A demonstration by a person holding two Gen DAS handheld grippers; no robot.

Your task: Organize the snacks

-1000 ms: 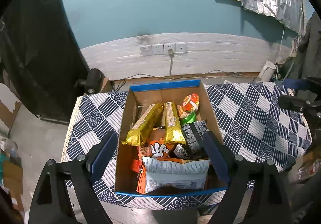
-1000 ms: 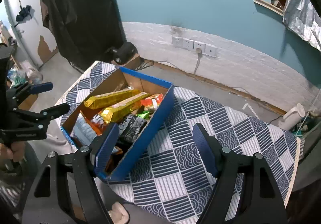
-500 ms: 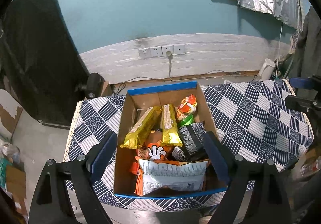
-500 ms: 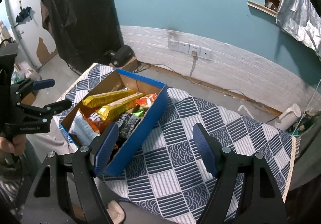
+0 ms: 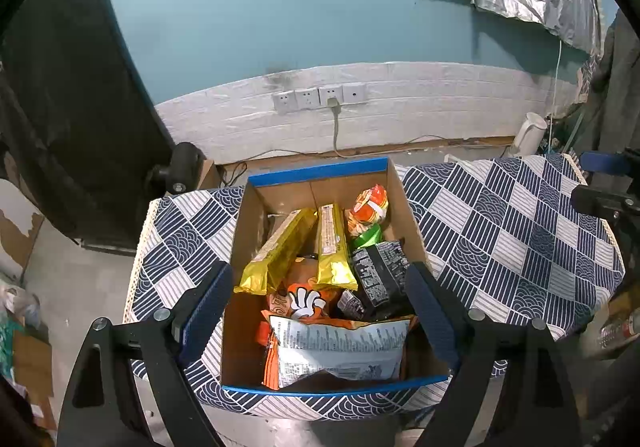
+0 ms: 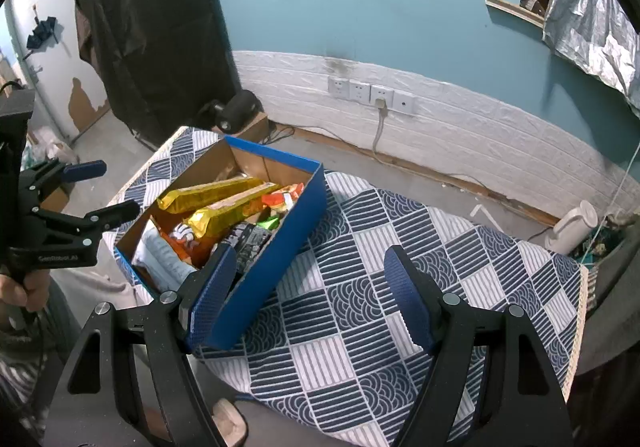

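Note:
A cardboard box with a blue rim (image 5: 320, 170) stands on the table and holds several snack packets. Among them are two gold bars (image 5: 276, 253), a black packet (image 5: 378, 273), an orange-red packet (image 5: 370, 205) and a white-backed bag (image 5: 340, 347) at the near end. My left gripper (image 5: 320, 303) hovers open over the near half of the box, touching nothing. My right gripper (image 6: 310, 279) is open above the cloth, just right of the box's blue side wall (image 6: 280, 247). The right wrist view also shows the left gripper (image 6: 108, 189), open, in a hand (image 6: 20, 291).
A blue-and-white patterned cloth (image 6: 360, 327) covers the table and hangs over its edges. On the floor by the wall stand a white kettle (image 5: 528, 133) and a black round device (image 5: 180, 167). A cable runs up to the wall sockets (image 5: 320, 99).
Both views have drifted only slightly; the box sits a little further left in the right wrist view. Both grippers stay open and the snacks have not moved.

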